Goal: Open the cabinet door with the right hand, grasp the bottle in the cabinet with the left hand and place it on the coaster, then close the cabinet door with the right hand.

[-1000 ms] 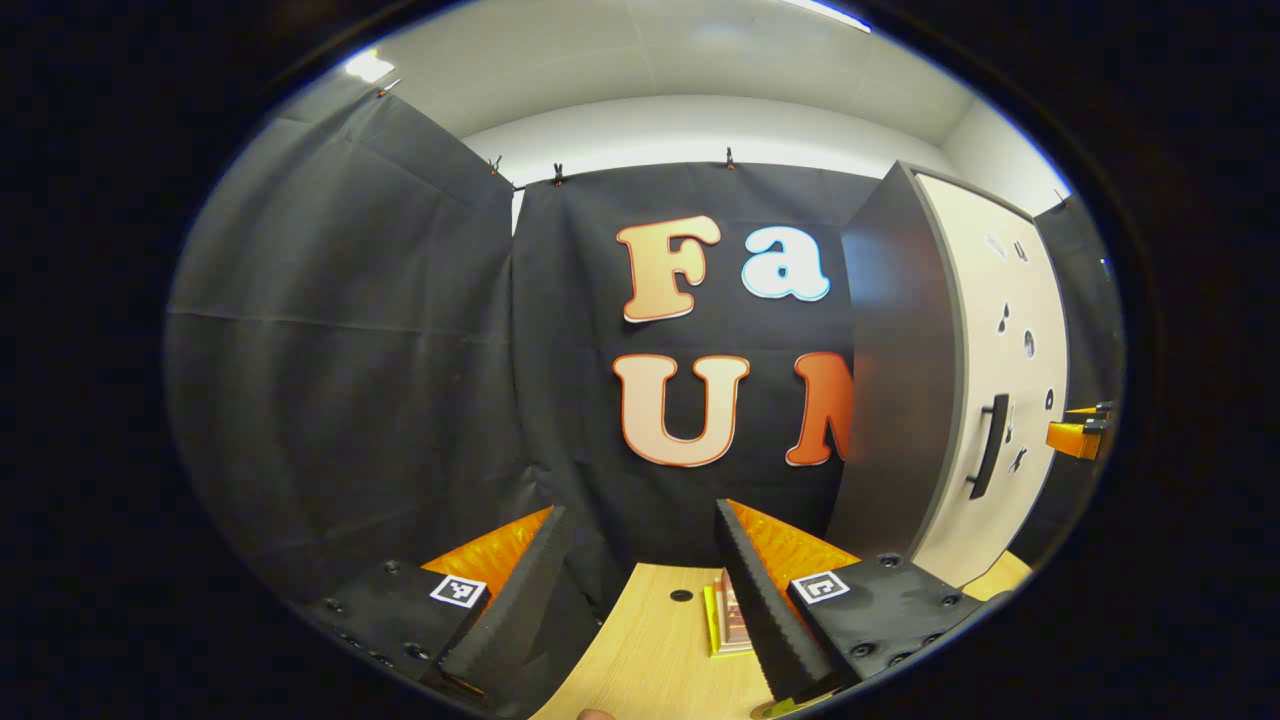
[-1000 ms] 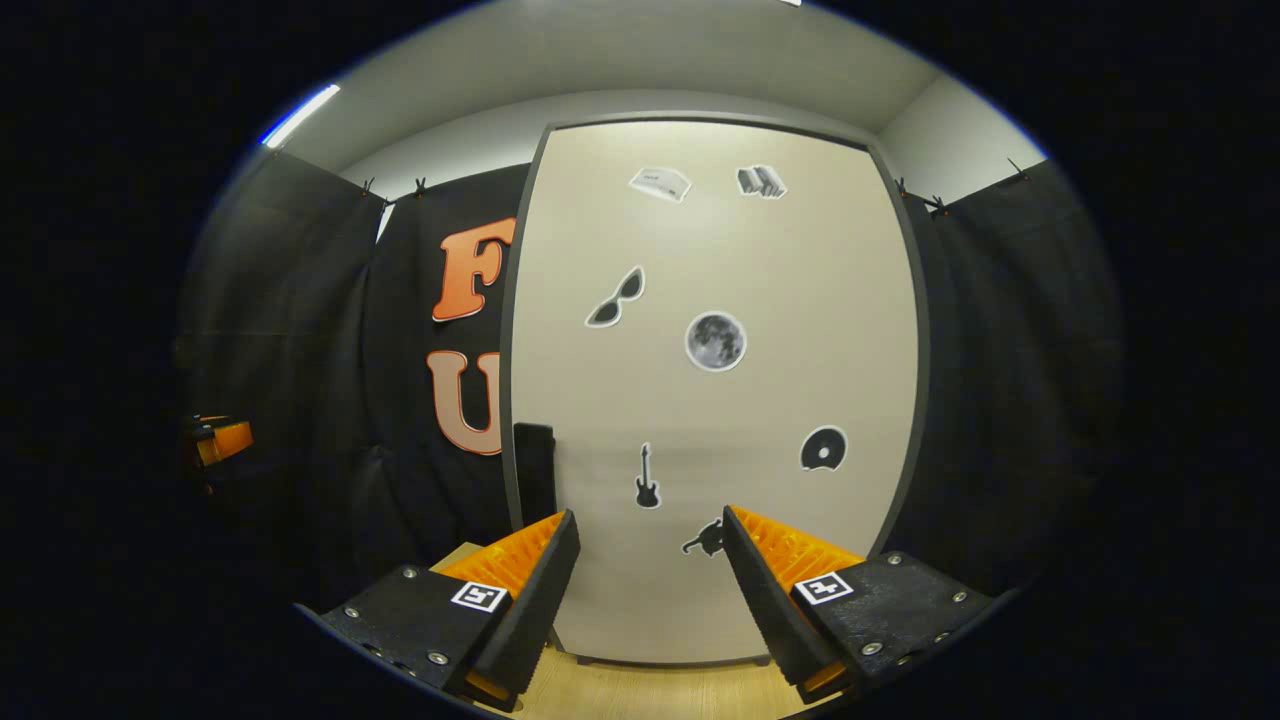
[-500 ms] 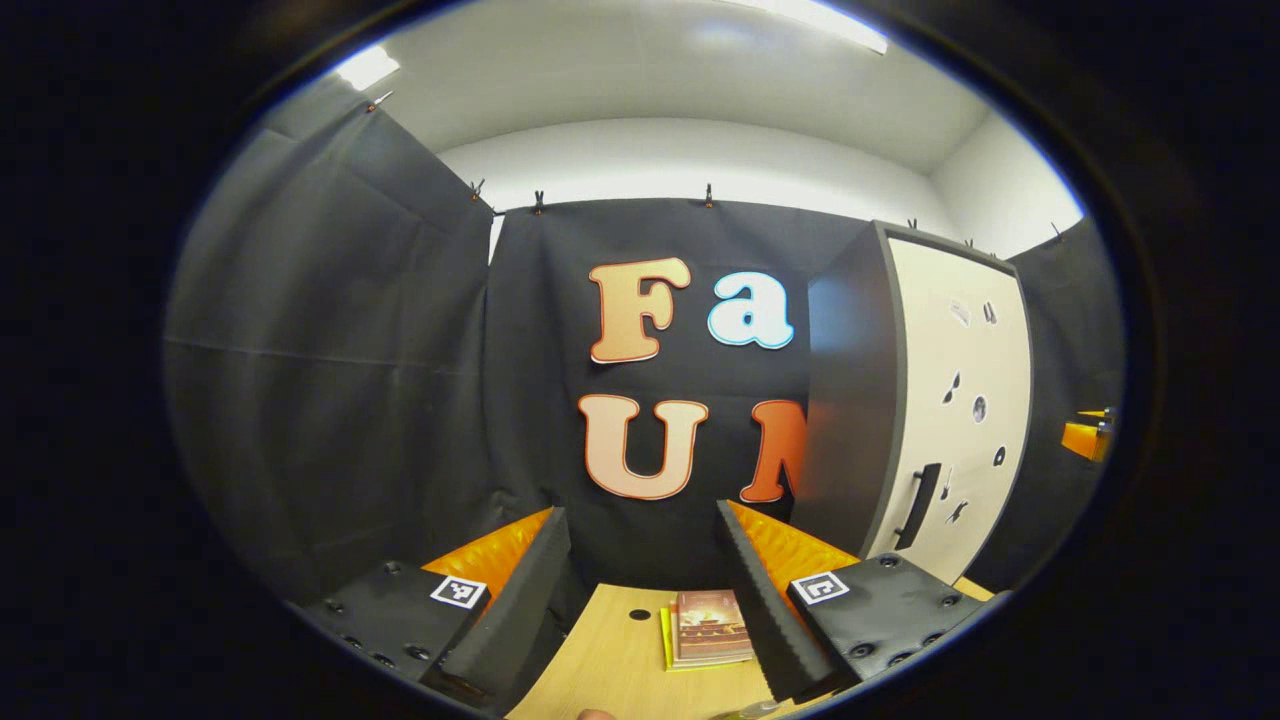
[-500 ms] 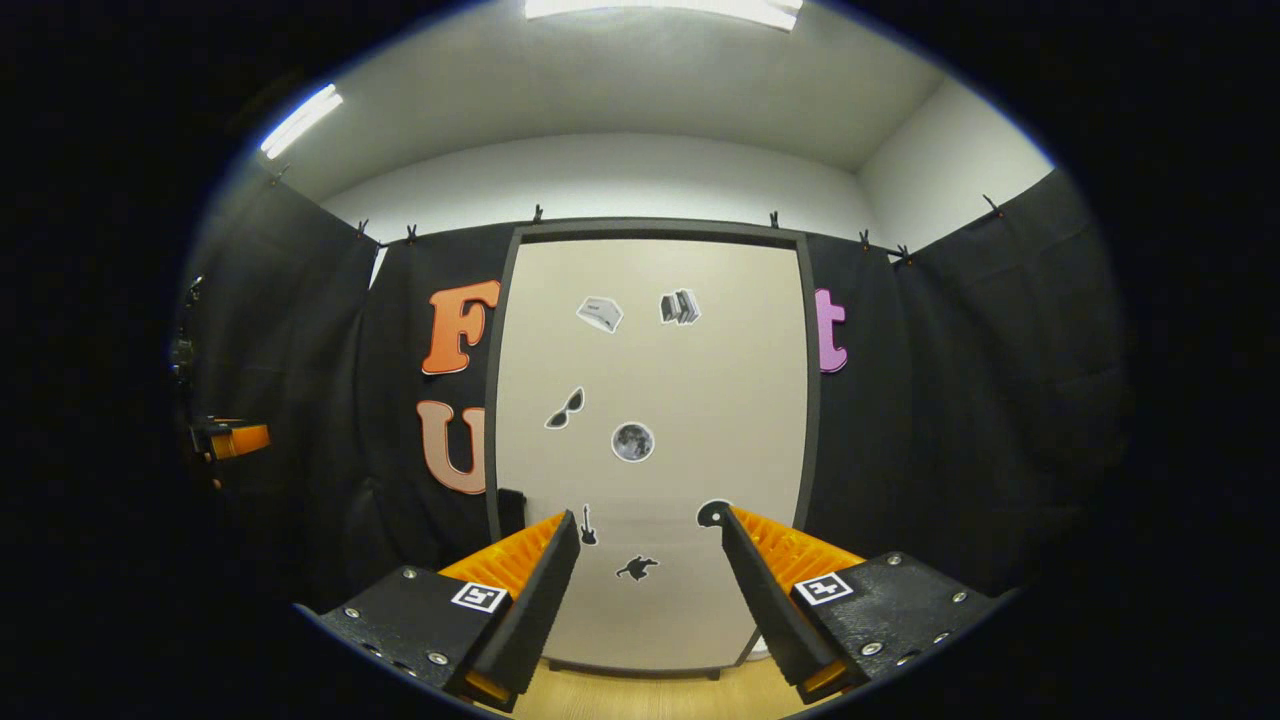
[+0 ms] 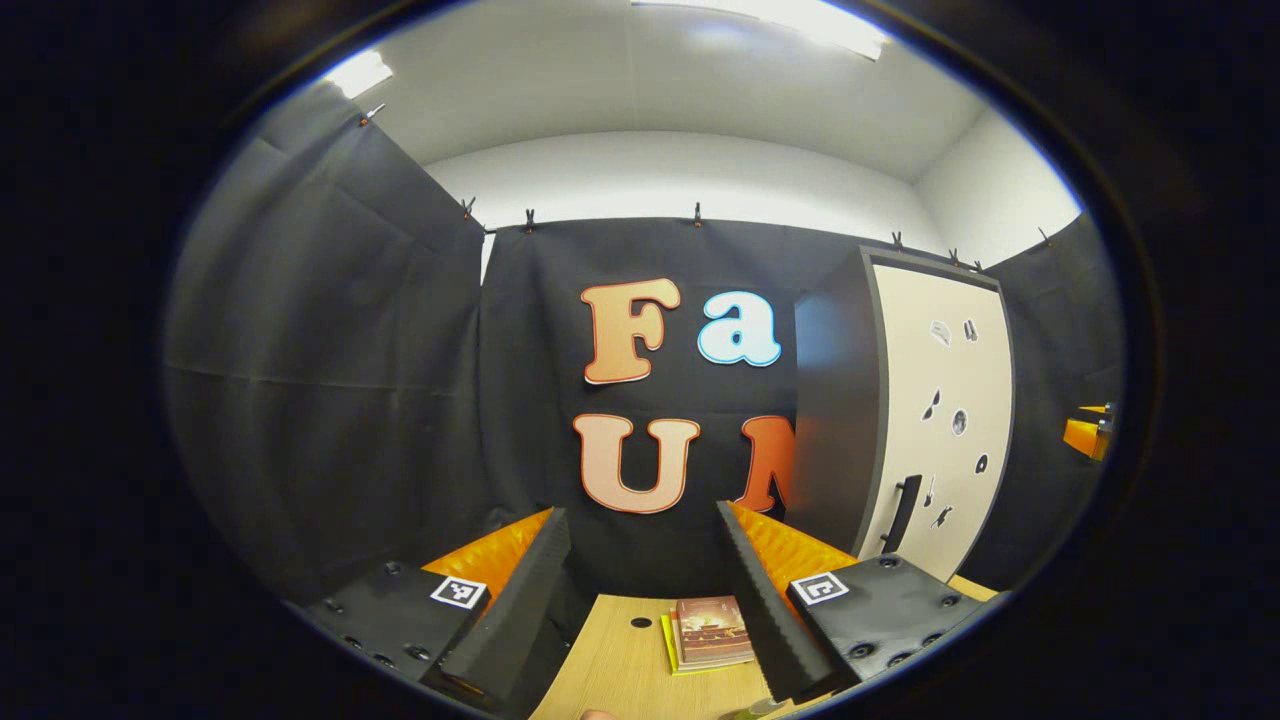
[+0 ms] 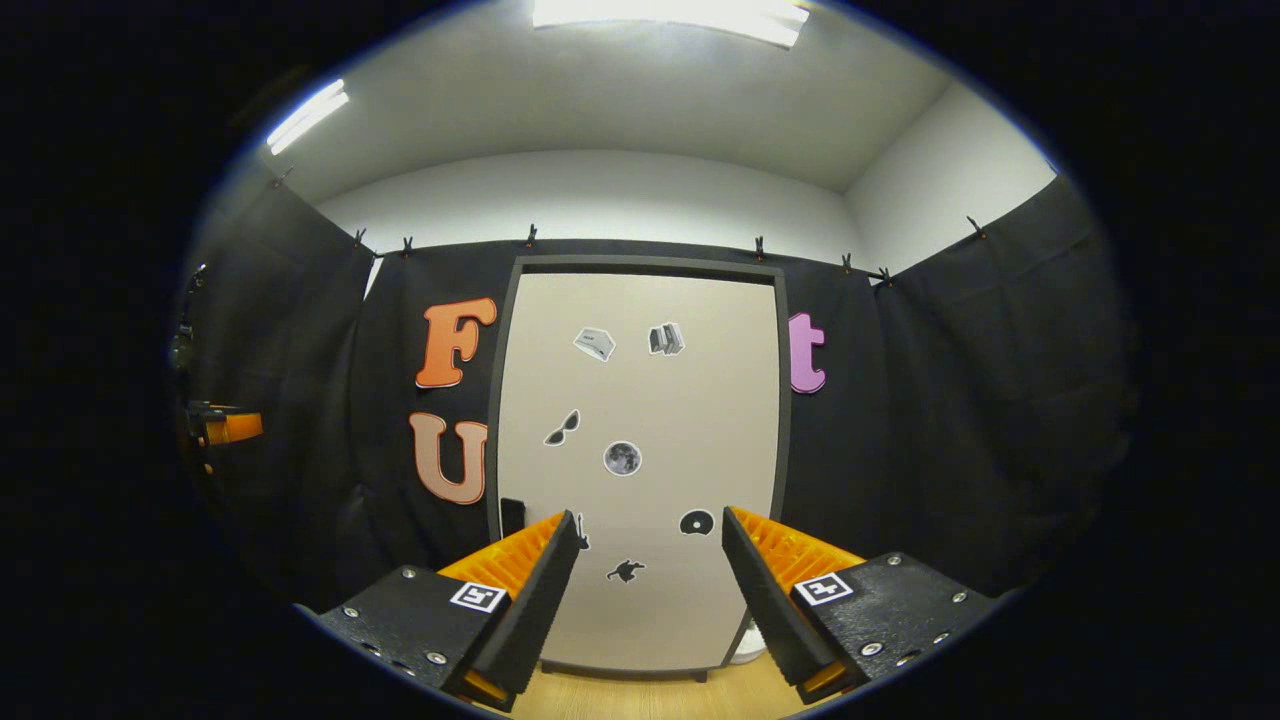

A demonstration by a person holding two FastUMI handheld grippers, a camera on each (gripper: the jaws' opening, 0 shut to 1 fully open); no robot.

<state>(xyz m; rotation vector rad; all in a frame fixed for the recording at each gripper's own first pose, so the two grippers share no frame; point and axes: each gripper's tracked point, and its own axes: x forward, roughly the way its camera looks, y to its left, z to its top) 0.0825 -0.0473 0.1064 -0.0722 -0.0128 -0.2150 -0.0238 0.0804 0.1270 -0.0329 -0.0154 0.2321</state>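
One tall grey cabinet (image 6: 640, 470) with a cream door, shut, six stickers on it. Two grippers, left gripper (image 5: 640, 600) and right gripper (image 6: 645, 600), both spread, holding nothing.

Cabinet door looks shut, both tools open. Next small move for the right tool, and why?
Probably ease the right tool forward and to its left, toward the door handle. The cabinet door is shut, and the tool is open, empty and short of the handle.
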